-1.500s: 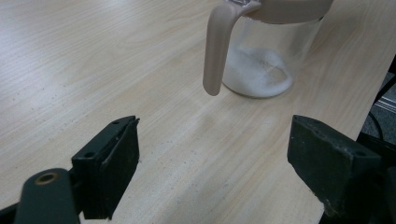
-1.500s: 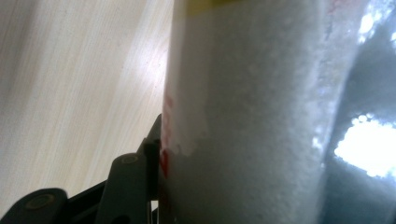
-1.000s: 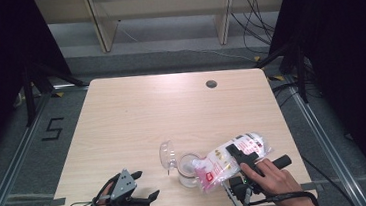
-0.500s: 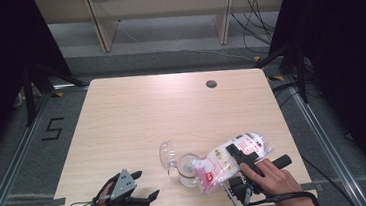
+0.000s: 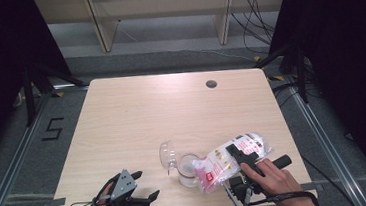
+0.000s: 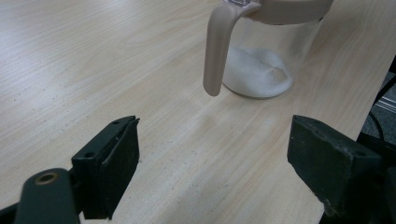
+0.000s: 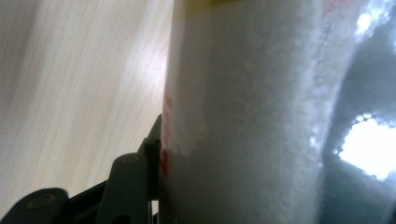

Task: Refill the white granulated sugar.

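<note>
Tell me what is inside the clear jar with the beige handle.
The jar holds a low heap of white powder on its bottom, seen through the glass in the left gripper view. From above, the tilted bag covers part of its mouth, hiding any pour.

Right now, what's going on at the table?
A person is pouring white granules from a plastic bag into a clear jar near the table's front edge. The right gripper is clamped on the bag, which is tilted with its low end over the jar's mouth. The jar's hinged lid stands open, and a white heap already lies on its bottom. The left gripper rests open on the table to the jar's left, holding nothing.
</note>
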Action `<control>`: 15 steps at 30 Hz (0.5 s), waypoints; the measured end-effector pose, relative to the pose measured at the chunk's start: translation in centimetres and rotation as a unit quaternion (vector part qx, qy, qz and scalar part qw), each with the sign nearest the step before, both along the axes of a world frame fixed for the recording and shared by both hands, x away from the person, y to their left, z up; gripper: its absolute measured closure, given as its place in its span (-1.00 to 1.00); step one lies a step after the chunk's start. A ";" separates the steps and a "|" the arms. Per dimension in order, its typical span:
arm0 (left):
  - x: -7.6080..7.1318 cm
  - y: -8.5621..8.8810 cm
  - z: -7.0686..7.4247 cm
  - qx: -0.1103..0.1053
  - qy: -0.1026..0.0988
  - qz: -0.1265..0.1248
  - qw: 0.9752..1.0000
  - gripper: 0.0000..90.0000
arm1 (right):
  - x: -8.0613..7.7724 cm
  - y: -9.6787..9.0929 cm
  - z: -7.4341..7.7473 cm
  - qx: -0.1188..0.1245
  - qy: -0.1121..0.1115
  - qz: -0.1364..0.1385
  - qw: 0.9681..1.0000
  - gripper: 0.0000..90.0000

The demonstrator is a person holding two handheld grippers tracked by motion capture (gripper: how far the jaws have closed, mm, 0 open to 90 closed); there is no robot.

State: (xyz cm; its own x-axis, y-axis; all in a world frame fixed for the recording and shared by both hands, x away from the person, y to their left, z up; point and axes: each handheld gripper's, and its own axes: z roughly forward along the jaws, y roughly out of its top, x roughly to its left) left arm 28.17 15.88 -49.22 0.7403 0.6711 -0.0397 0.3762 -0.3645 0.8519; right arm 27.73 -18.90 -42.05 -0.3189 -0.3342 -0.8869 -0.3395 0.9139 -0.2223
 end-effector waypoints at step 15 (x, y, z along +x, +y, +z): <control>0.2 0.1 0.1 0.007 -0.009 -0.009 1.000 -0.63 | 0.1 0.0 0.3 -0.015 0.001 0.000 1.000 0.18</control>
